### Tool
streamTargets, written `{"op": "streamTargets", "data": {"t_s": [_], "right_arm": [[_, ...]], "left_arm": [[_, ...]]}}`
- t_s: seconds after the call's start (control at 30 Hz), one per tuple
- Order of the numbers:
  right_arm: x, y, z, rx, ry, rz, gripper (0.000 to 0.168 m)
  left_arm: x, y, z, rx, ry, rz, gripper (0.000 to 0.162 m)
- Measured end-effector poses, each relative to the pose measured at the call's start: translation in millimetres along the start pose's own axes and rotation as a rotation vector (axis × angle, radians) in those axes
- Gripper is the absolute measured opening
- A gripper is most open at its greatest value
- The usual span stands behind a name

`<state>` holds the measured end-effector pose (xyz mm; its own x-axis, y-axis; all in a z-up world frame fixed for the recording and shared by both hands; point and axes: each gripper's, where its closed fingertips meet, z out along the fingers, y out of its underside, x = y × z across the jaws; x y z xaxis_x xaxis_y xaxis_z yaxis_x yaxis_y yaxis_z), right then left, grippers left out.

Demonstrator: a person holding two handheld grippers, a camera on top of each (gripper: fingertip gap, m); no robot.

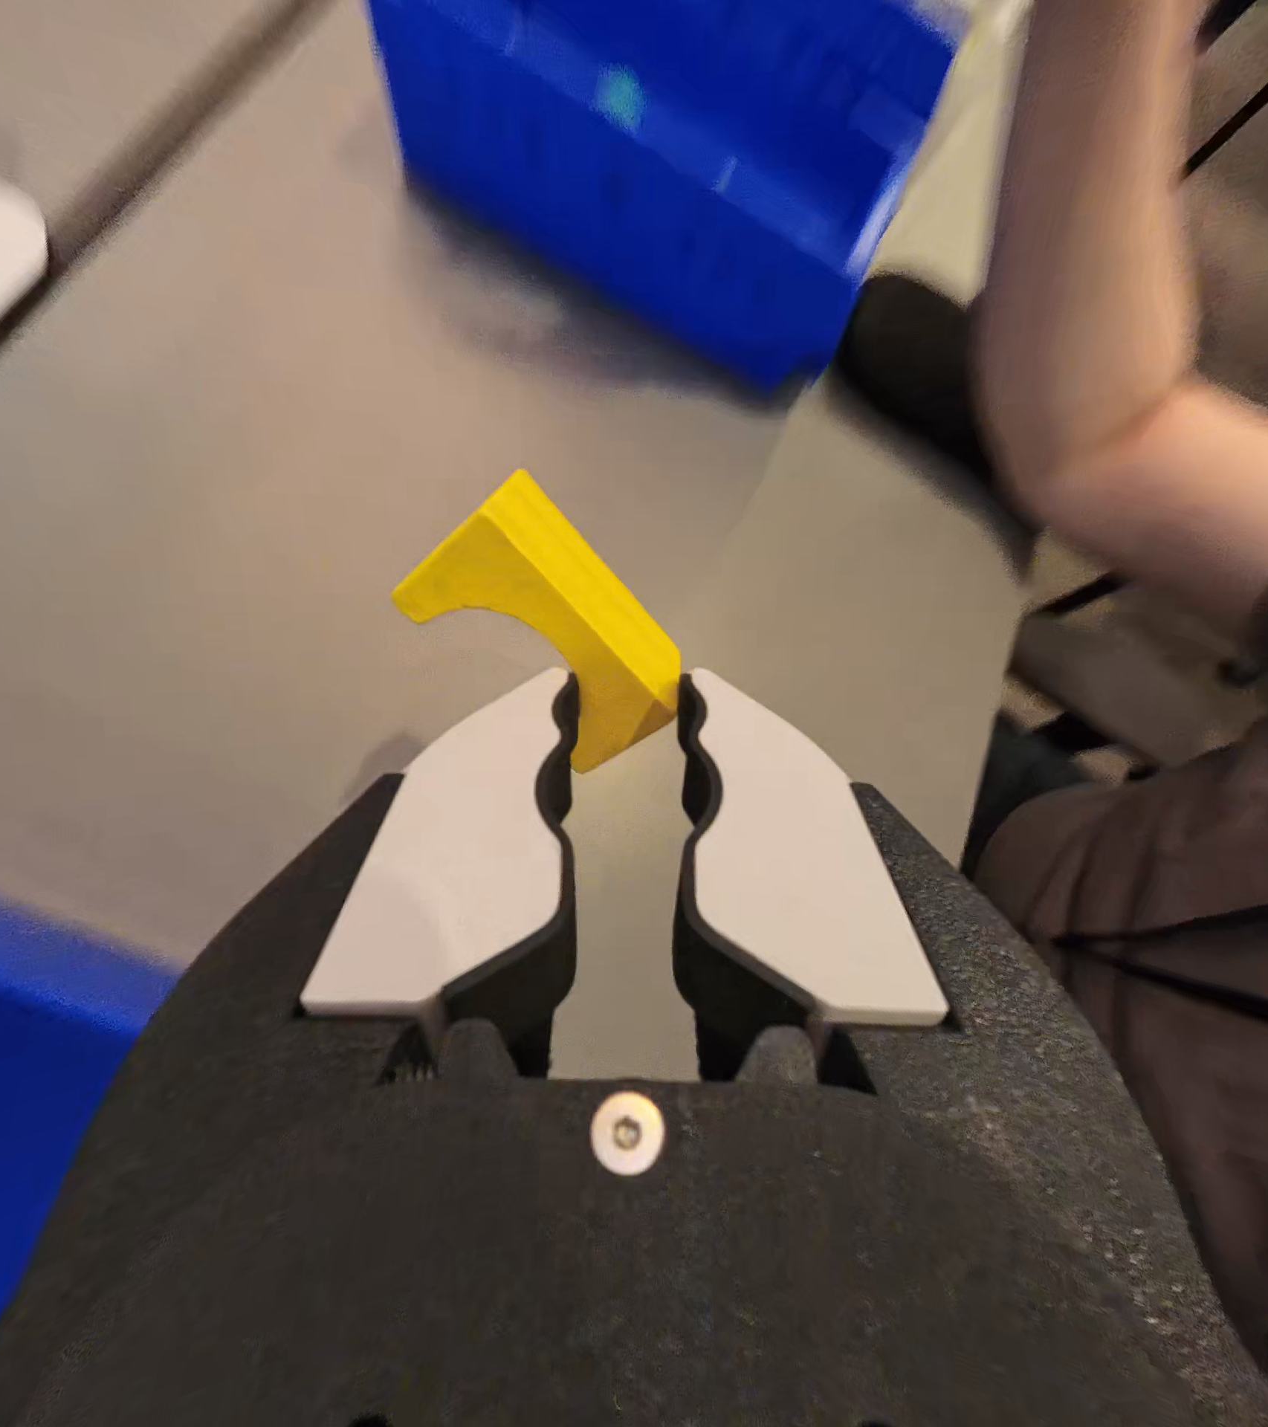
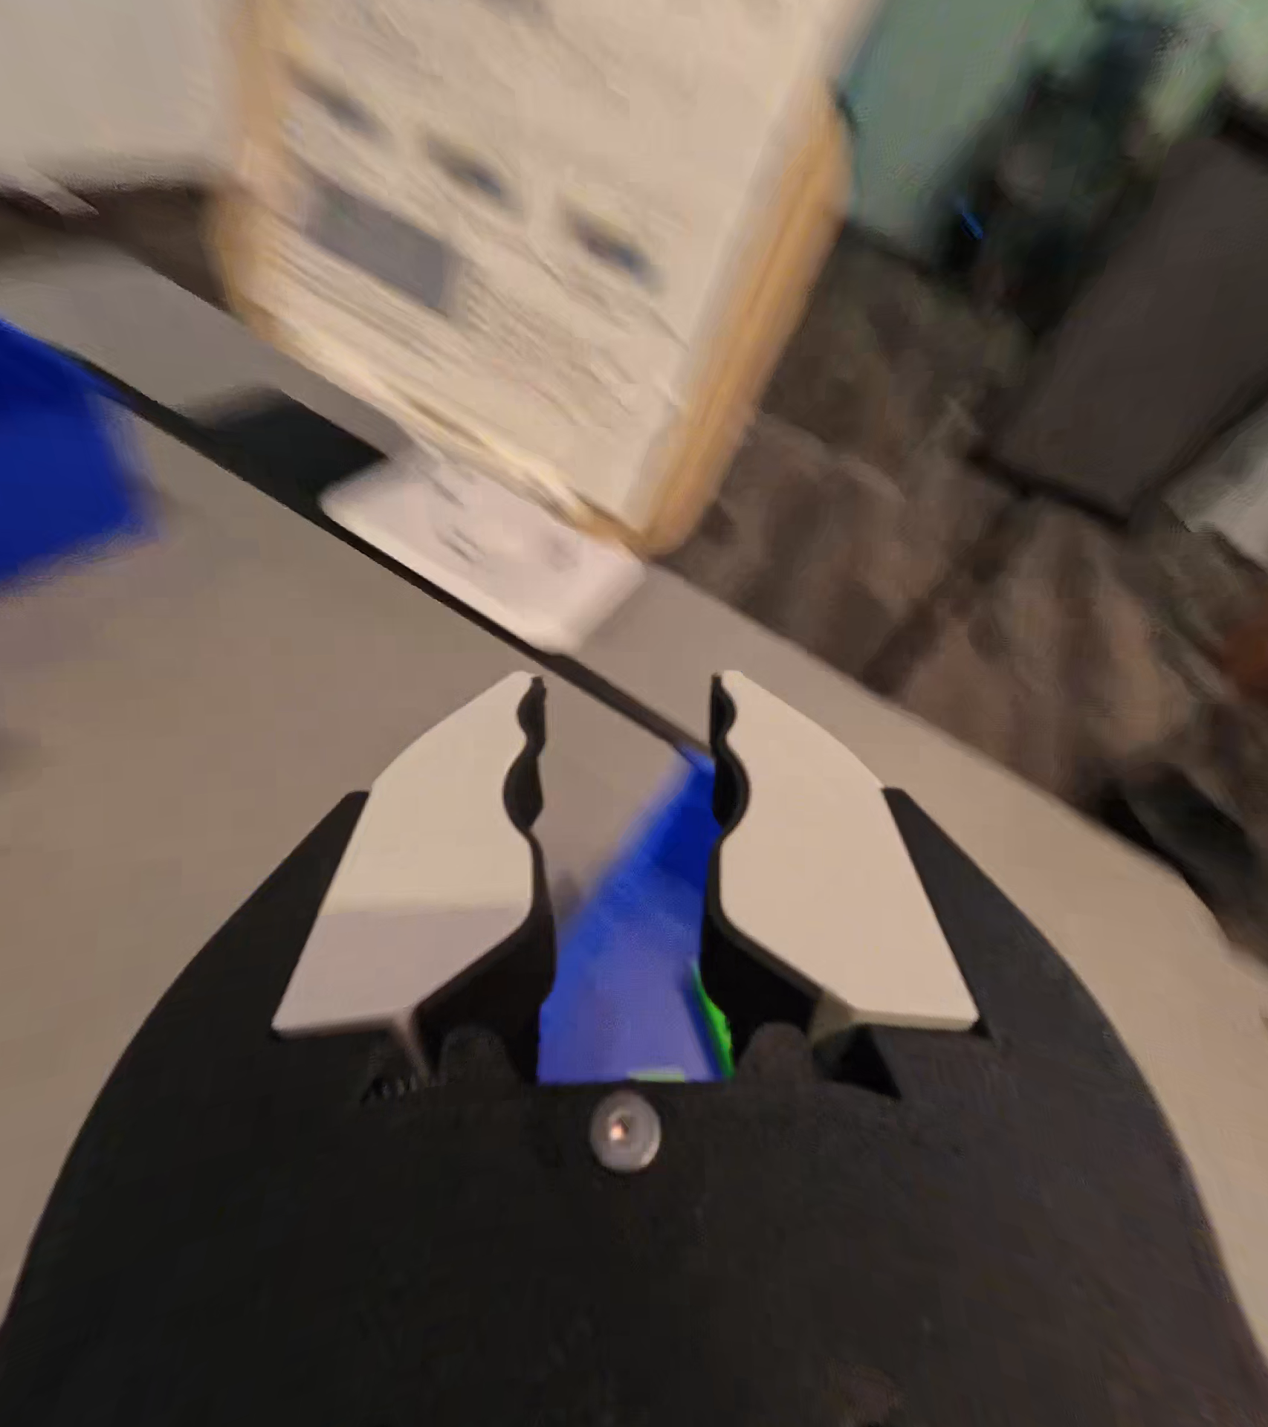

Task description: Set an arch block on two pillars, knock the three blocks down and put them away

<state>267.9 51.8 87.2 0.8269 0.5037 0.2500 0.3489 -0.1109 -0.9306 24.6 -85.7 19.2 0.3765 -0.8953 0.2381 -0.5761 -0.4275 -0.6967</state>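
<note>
lettering unreadable; left tool (image 1: 627,683) grips yellow arch block (image 1: 538,602).

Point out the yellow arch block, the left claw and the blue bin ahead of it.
yellow arch block (image 1: 538,587): left wrist view, flat side face.
left claw (image 1: 627,683): left wrist view, between fingertips.
blue bin (image 1: 639,201): left wrist view, near wall.

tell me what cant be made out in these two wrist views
- Left wrist view: the inside of the blue bin is motion-blurred and seen from the side.
- Left wrist view: one foot of the yellow arch block is hidden between the left gripper fingers.
- Right wrist view: whatever lies below the right gripper is a blue and green smear.
- Neither view shows the pillars.
</note>
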Motion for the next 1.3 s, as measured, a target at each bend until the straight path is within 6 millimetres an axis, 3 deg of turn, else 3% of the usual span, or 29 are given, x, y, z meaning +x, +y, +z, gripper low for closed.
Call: {"op": "streamTargets", "data": {"t_s": [0.1,0.2,0.33,0.53,0.57,0.63,0.7,0.73,0.8,0.83,0.9,1.0,1.07,1.13,1.3], "right_arm": [[-106,-64,-31,0.384,-0.448,-0.081,0.068],[-172,-86,-56,0.601,-0.647,-0.141,0.073],[-219,-63,-30,0.402,-0.712,-0.189,0.081],[-246,-43,-5,0.342,-0.699,-0.217,0.082],[-249,-40,-5,0.343,-0.706,-0.244,0.07],[-244,-47,-11,0.379,-0.688,-0.263,0.07],[-226,-57,-23,0.393,-0.675,-0.262,0.069],[-205,-62,-28,0.392,-0.628,-0.263,0.069],[-141,-59,-30,0.322,-0.462,-0.243,0.069],[-105,-42,-27,0.212,-0.377,-0.219,0.07],[-41,10,-24,-0.048,-0.264,-0.115,0.069],[16,99,-21,-0.413,-0.193,0.111,0.07],[29,153,-21,-0.63,-0.192,0.139,0.07],[33,189,-15,-0.752,-0.2,0.077,0.07],[10,224,17,-0.785,-0.336,-0.058,0.07]], "left_arm": [[25,-32,-10,0.203,0.192,-0.014,0.025],[40,-45,-14,0.287,0.325,-0.036,0.024],[36,-50,-13,0.323,0.318,-0.057,0.024],[45,-50,-13,0.325,0.414,-0.102,0.024],[45,-51,-11,0.324,0.415,-0.098,0.024],[47,-55,-15,0.348,0.417,-0.087,0.025],[45,-65,-30,0.423,0.388,-0.049,0.024],[43,-69,-41,0.48,0.345,-0.004,0.024],[29,-75,-64,0.579,0.186,0.072,0.027],[21,-76,-76,0.617,0.095,0.102,0.033],[12,-73,-94,0.674,-0.04,0.151,0.036],[1,-73,-119,0.779,-0.191,0.194,0.041],[-6,-71,-125,0.778,-0.24,0.192,0.05],[-13,-64,-123,0.723,-0.264,0.174,0.058],[-38,-49,-127,0.638,-0.351,0.142,0.065]]}}
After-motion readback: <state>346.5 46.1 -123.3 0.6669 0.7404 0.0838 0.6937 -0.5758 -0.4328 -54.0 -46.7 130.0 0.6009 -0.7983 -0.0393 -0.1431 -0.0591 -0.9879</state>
